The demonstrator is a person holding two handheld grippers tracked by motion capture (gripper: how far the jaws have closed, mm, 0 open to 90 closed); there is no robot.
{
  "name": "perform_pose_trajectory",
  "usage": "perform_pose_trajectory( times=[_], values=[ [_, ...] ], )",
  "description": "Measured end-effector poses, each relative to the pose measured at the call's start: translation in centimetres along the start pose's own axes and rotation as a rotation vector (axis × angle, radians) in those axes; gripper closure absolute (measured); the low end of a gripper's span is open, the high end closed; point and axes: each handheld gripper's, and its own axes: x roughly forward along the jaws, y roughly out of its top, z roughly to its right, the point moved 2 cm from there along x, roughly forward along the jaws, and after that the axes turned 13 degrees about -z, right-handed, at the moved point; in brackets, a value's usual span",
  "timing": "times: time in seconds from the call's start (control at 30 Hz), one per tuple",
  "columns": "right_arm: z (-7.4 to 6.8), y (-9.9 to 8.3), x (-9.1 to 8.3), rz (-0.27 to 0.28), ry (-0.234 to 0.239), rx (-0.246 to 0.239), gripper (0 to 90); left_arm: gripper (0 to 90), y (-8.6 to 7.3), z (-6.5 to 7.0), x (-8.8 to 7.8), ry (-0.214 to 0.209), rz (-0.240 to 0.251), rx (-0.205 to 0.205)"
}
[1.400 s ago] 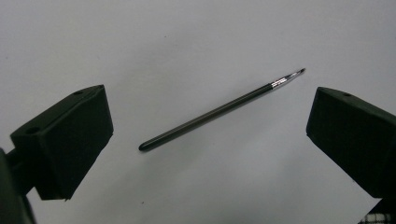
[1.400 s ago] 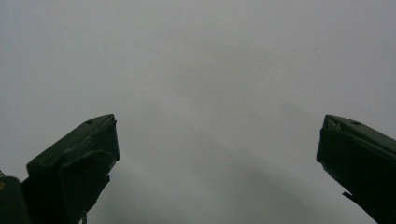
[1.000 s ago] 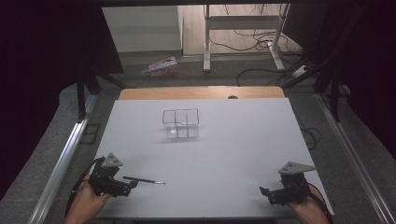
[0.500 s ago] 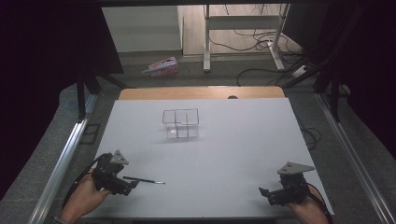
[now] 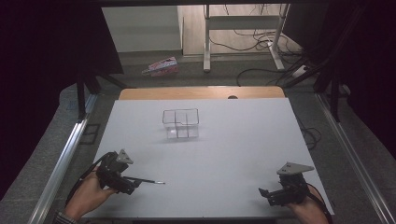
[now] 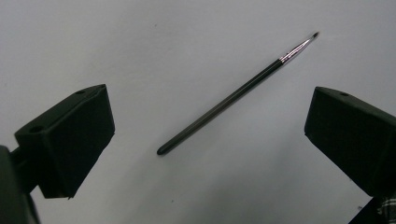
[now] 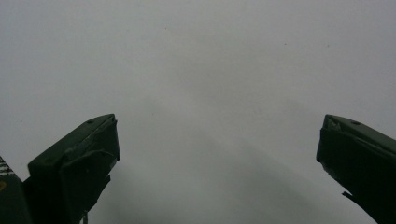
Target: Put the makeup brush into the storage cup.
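A thin black brush (image 5: 145, 181) (image 6: 233, 95) with a pointed tip lies flat on the white table (image 5: 233, 140) near the front left. My left gripper (image 5: 130, 183) (image 6: 205, 135) is open right over it, and the handle's blunt end lies between the two jaws without touching either. A clear plastic box (image 5: 180, 123) with several compartments stands at the table's middle, farther back. Near the front right edge my right gripper (image 5: 265, 195) (image 7: 215, 154) stands open over bare table, with nothing between its jaws.
Metal rails (image 5: 60, 163) run along both sides of the table, and a wooden strip (image 5: 201, 93) borders its far edge. On the floor beyond lie a colourful small box (image 5: 161, 66), cables and a desk frame (image 5: 243, 28).
My left gripper has turned and shifted slightly to the right over the brush handle. The brush, the box and the right gripper have stayed where they were.
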Motion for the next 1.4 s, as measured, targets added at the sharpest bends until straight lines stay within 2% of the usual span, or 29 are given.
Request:
perform_pose_trajectory(
  times=[0.6, 1.0, 1.23, 1.37, 1.4],
  values=[
    [-0.1, 0.0, 0.2, -0.014, 0.009, -0.013, 0.0, 2.8, 3.2, 1.7, 0.8, -0.027, -0.003, 0.085],
    [-0.1, -0.1, 0.3, -0.019, 0.014, -0.018, 0.0, 3.7, 5.1, 2.8, 1.4, -0.042, -0.003, 0.115],
    [-0.2, -0.1, 0.3, -0.024, 0.018, -0.021, 0.0, 5.3, 5.5, 2.9, 1.9, -0.049, -0.01, 0.136],
    [-0.2, -0.1, 0.4, -0.03, 0.022, -0.021, 0.0, 6.2, 5.3, 2.9, 2.5, -0.067, -0.017, 0.138],
    [-0.2, -0.1, 0.4, -0.032, 0.021, -0.022, 0.0, 6.4, 5.2, 2.8, 2.6, -0.062, -0.029, 0.151]
  ],
)
